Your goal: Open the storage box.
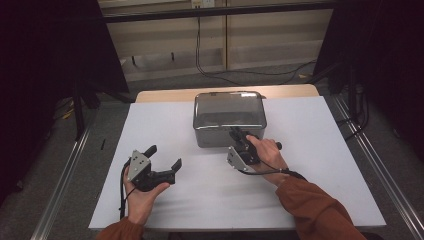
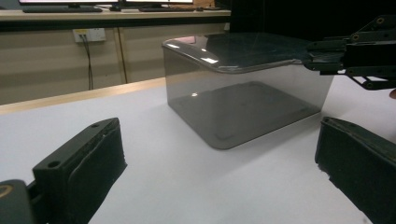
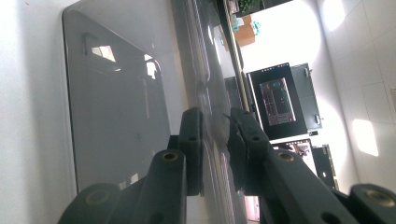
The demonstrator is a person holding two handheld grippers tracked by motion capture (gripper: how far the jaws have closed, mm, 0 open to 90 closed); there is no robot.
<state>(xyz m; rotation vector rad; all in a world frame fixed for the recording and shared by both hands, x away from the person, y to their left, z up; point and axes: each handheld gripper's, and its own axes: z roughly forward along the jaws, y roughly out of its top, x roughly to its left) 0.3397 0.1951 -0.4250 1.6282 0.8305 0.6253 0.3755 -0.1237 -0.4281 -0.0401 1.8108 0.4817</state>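
Observation:
A smoky see-through plastic box with rounded corners stands at the middle back of the white table. My right gripper is at its near right top edge; in the right gripper view the box fills the left side and my right gripper has its jaws close together with the thin top edge between them. My left gripper rests open on the table, front left of the box and apart from it. In the left gripper view the box stands ahead of my open left gripper, and the right gripper pinches its top edge.
The white sheet covers a wooden tabletop whose far strip shows behind the box. Metal rails run along both sides on the floor. Cables lie on the floor beyond. Bare table spreads left, right and front of the box.

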